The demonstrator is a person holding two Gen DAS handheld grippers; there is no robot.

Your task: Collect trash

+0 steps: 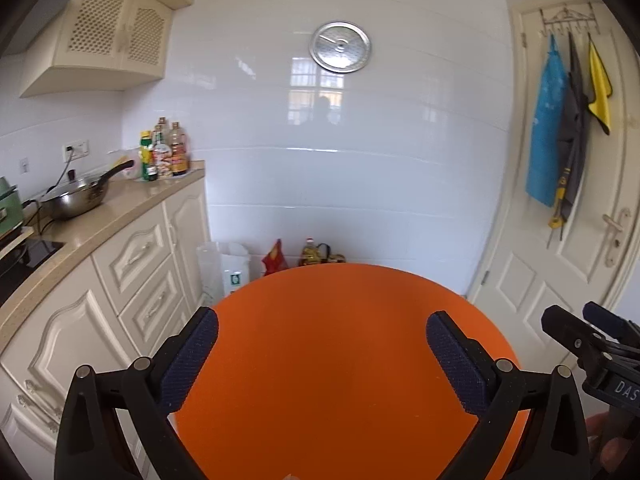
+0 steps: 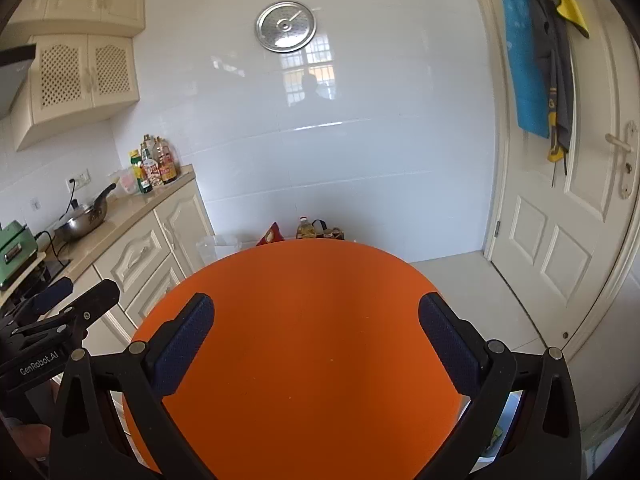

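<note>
A round orange table (image 1: 328, 360) fills the lower half of both views (image 2: 304, 340). My left gripper (image 1: 322, 344) is open and empty above it, with blue pads wide apart. My right gripper (image 2: 316, 328) is open and empty above the same table. The right gripper shows at the right edge of the left wrist view (image 1: 592, 340), and the left gripper at the left edge of the right wrist view (image 2: 68, 304). A small pale scrap (image 1: 290, 476) sits at the table's near edge. No other trash shows on the table.
A white bag (image 1: 228, 268), a red snack bag (image 1: 275, 258) and oil bottles (image 1: 316, 254) stand on the floor by the white tiled wall. Cream cabinets and a counter (image 1: 132, 196) with a wok and sauce bottles run along the left. A white door (image 2: 560, 220) with hanging cloths is at the right.
</note>
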